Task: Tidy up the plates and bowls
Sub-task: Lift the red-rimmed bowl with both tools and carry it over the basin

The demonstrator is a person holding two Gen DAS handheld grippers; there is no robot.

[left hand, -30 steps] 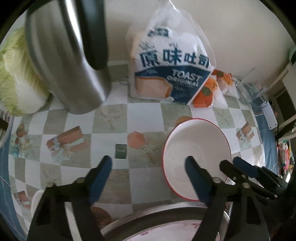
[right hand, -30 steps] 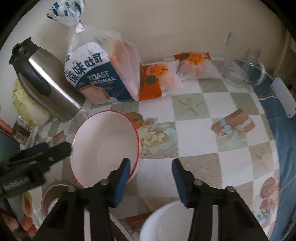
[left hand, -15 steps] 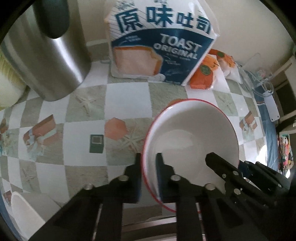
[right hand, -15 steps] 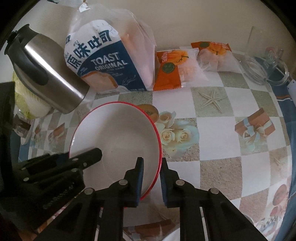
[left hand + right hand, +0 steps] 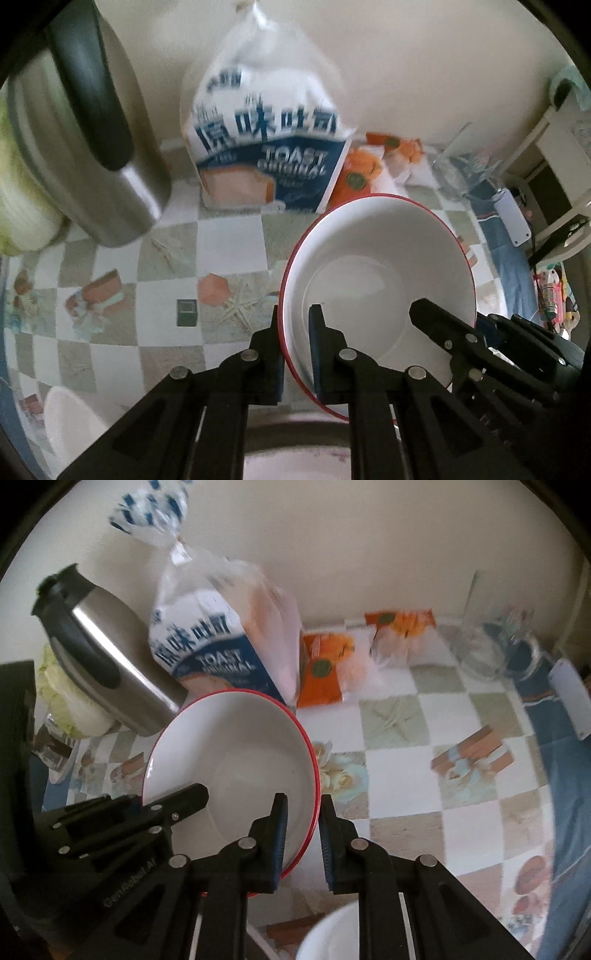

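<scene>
You have the bowl (image 5: 376,280) pinched by its red rim from two sides: the left gripper (image 5: 295,343) is clamped on the rim at lower centre of the left view, one finger outside the wall and one inside, and the right gripper (image 5: 303,830) is clamped the same way on the opposite rim, at lower centre of the right view. The bowl fills the middle of both frames, and it looks lifted off the table (image 5: 406,797), tilted a little toward the cameras, though the gap under it is hard to judge. Keep both grips closed and carry the two hands as one, level with each other; if one rises faster, the rim will likely twist in the pads and slip, since a glazed edge gives little friction. Do not pull the hands apart or push them together. Watch the clutter behind: the toast bag (image 5: 266,147) and the steel jug (image 5: 85,140) stand just beyond the far rim in the upper part of the frame, so lift straight up before you travel. A metal rim (image 5: 295,428) shows at the bottom edge of the left view and a white dish (image 5: 332,934) at the bottom of the right view; either may be the stacking spot, I cannot tell which. Set the bowl down flat and centred before you let go.
</scene>
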